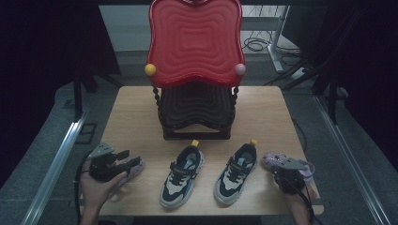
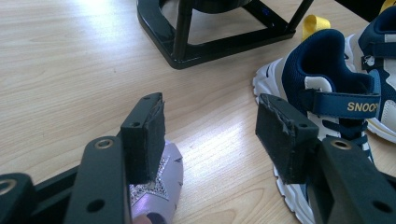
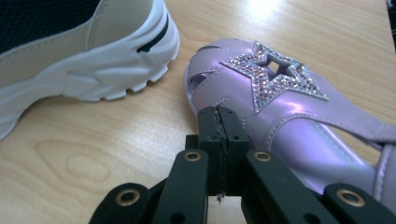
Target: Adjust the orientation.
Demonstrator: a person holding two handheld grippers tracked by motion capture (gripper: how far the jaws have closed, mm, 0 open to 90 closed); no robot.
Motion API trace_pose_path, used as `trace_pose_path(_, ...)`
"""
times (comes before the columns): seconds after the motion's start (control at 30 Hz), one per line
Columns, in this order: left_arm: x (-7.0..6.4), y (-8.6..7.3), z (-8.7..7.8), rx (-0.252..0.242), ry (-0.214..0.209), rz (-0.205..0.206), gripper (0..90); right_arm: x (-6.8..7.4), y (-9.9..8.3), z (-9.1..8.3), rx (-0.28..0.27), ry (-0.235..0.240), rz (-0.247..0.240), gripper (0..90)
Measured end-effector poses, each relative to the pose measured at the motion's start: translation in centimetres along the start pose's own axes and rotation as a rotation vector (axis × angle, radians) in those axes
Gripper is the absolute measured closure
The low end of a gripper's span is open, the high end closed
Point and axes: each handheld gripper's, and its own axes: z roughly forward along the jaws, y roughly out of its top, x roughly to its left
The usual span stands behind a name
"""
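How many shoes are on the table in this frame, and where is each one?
4. Two navy-and-white sneakers, left sneaker and right sneaker, lie side by side in front of the rack. One purple sandal is under the left gripper; the other purple sandal is beside the right gripper.

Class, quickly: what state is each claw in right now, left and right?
Left claw: open, holding nothing, poised over the toe of a purple sandal.
Right claw: shut on nothing, beside the other purple sandal.
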Motion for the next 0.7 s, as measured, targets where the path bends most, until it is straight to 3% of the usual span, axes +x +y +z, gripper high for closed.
trace_pose_path(0.13,0.0,0.0,0.0,-0.001,0.0,0.0,42.9,0.3,0.4,0.5,-0.004,-0.025,0.022,89.7)
trace_pose_path(0.5,-0.1,-0.1,0.4,0.015,-0.002,0.001,42.7,1.2,1.3,2.4,0.008,-0.081,0.022,89.8)
trace_pose_path(0.7,0.0,-0.1,0.3,0.016,0.0,-0.003,42.7,1.4,1.5,1.8,-0.03,-0.079,0.015,89.7)
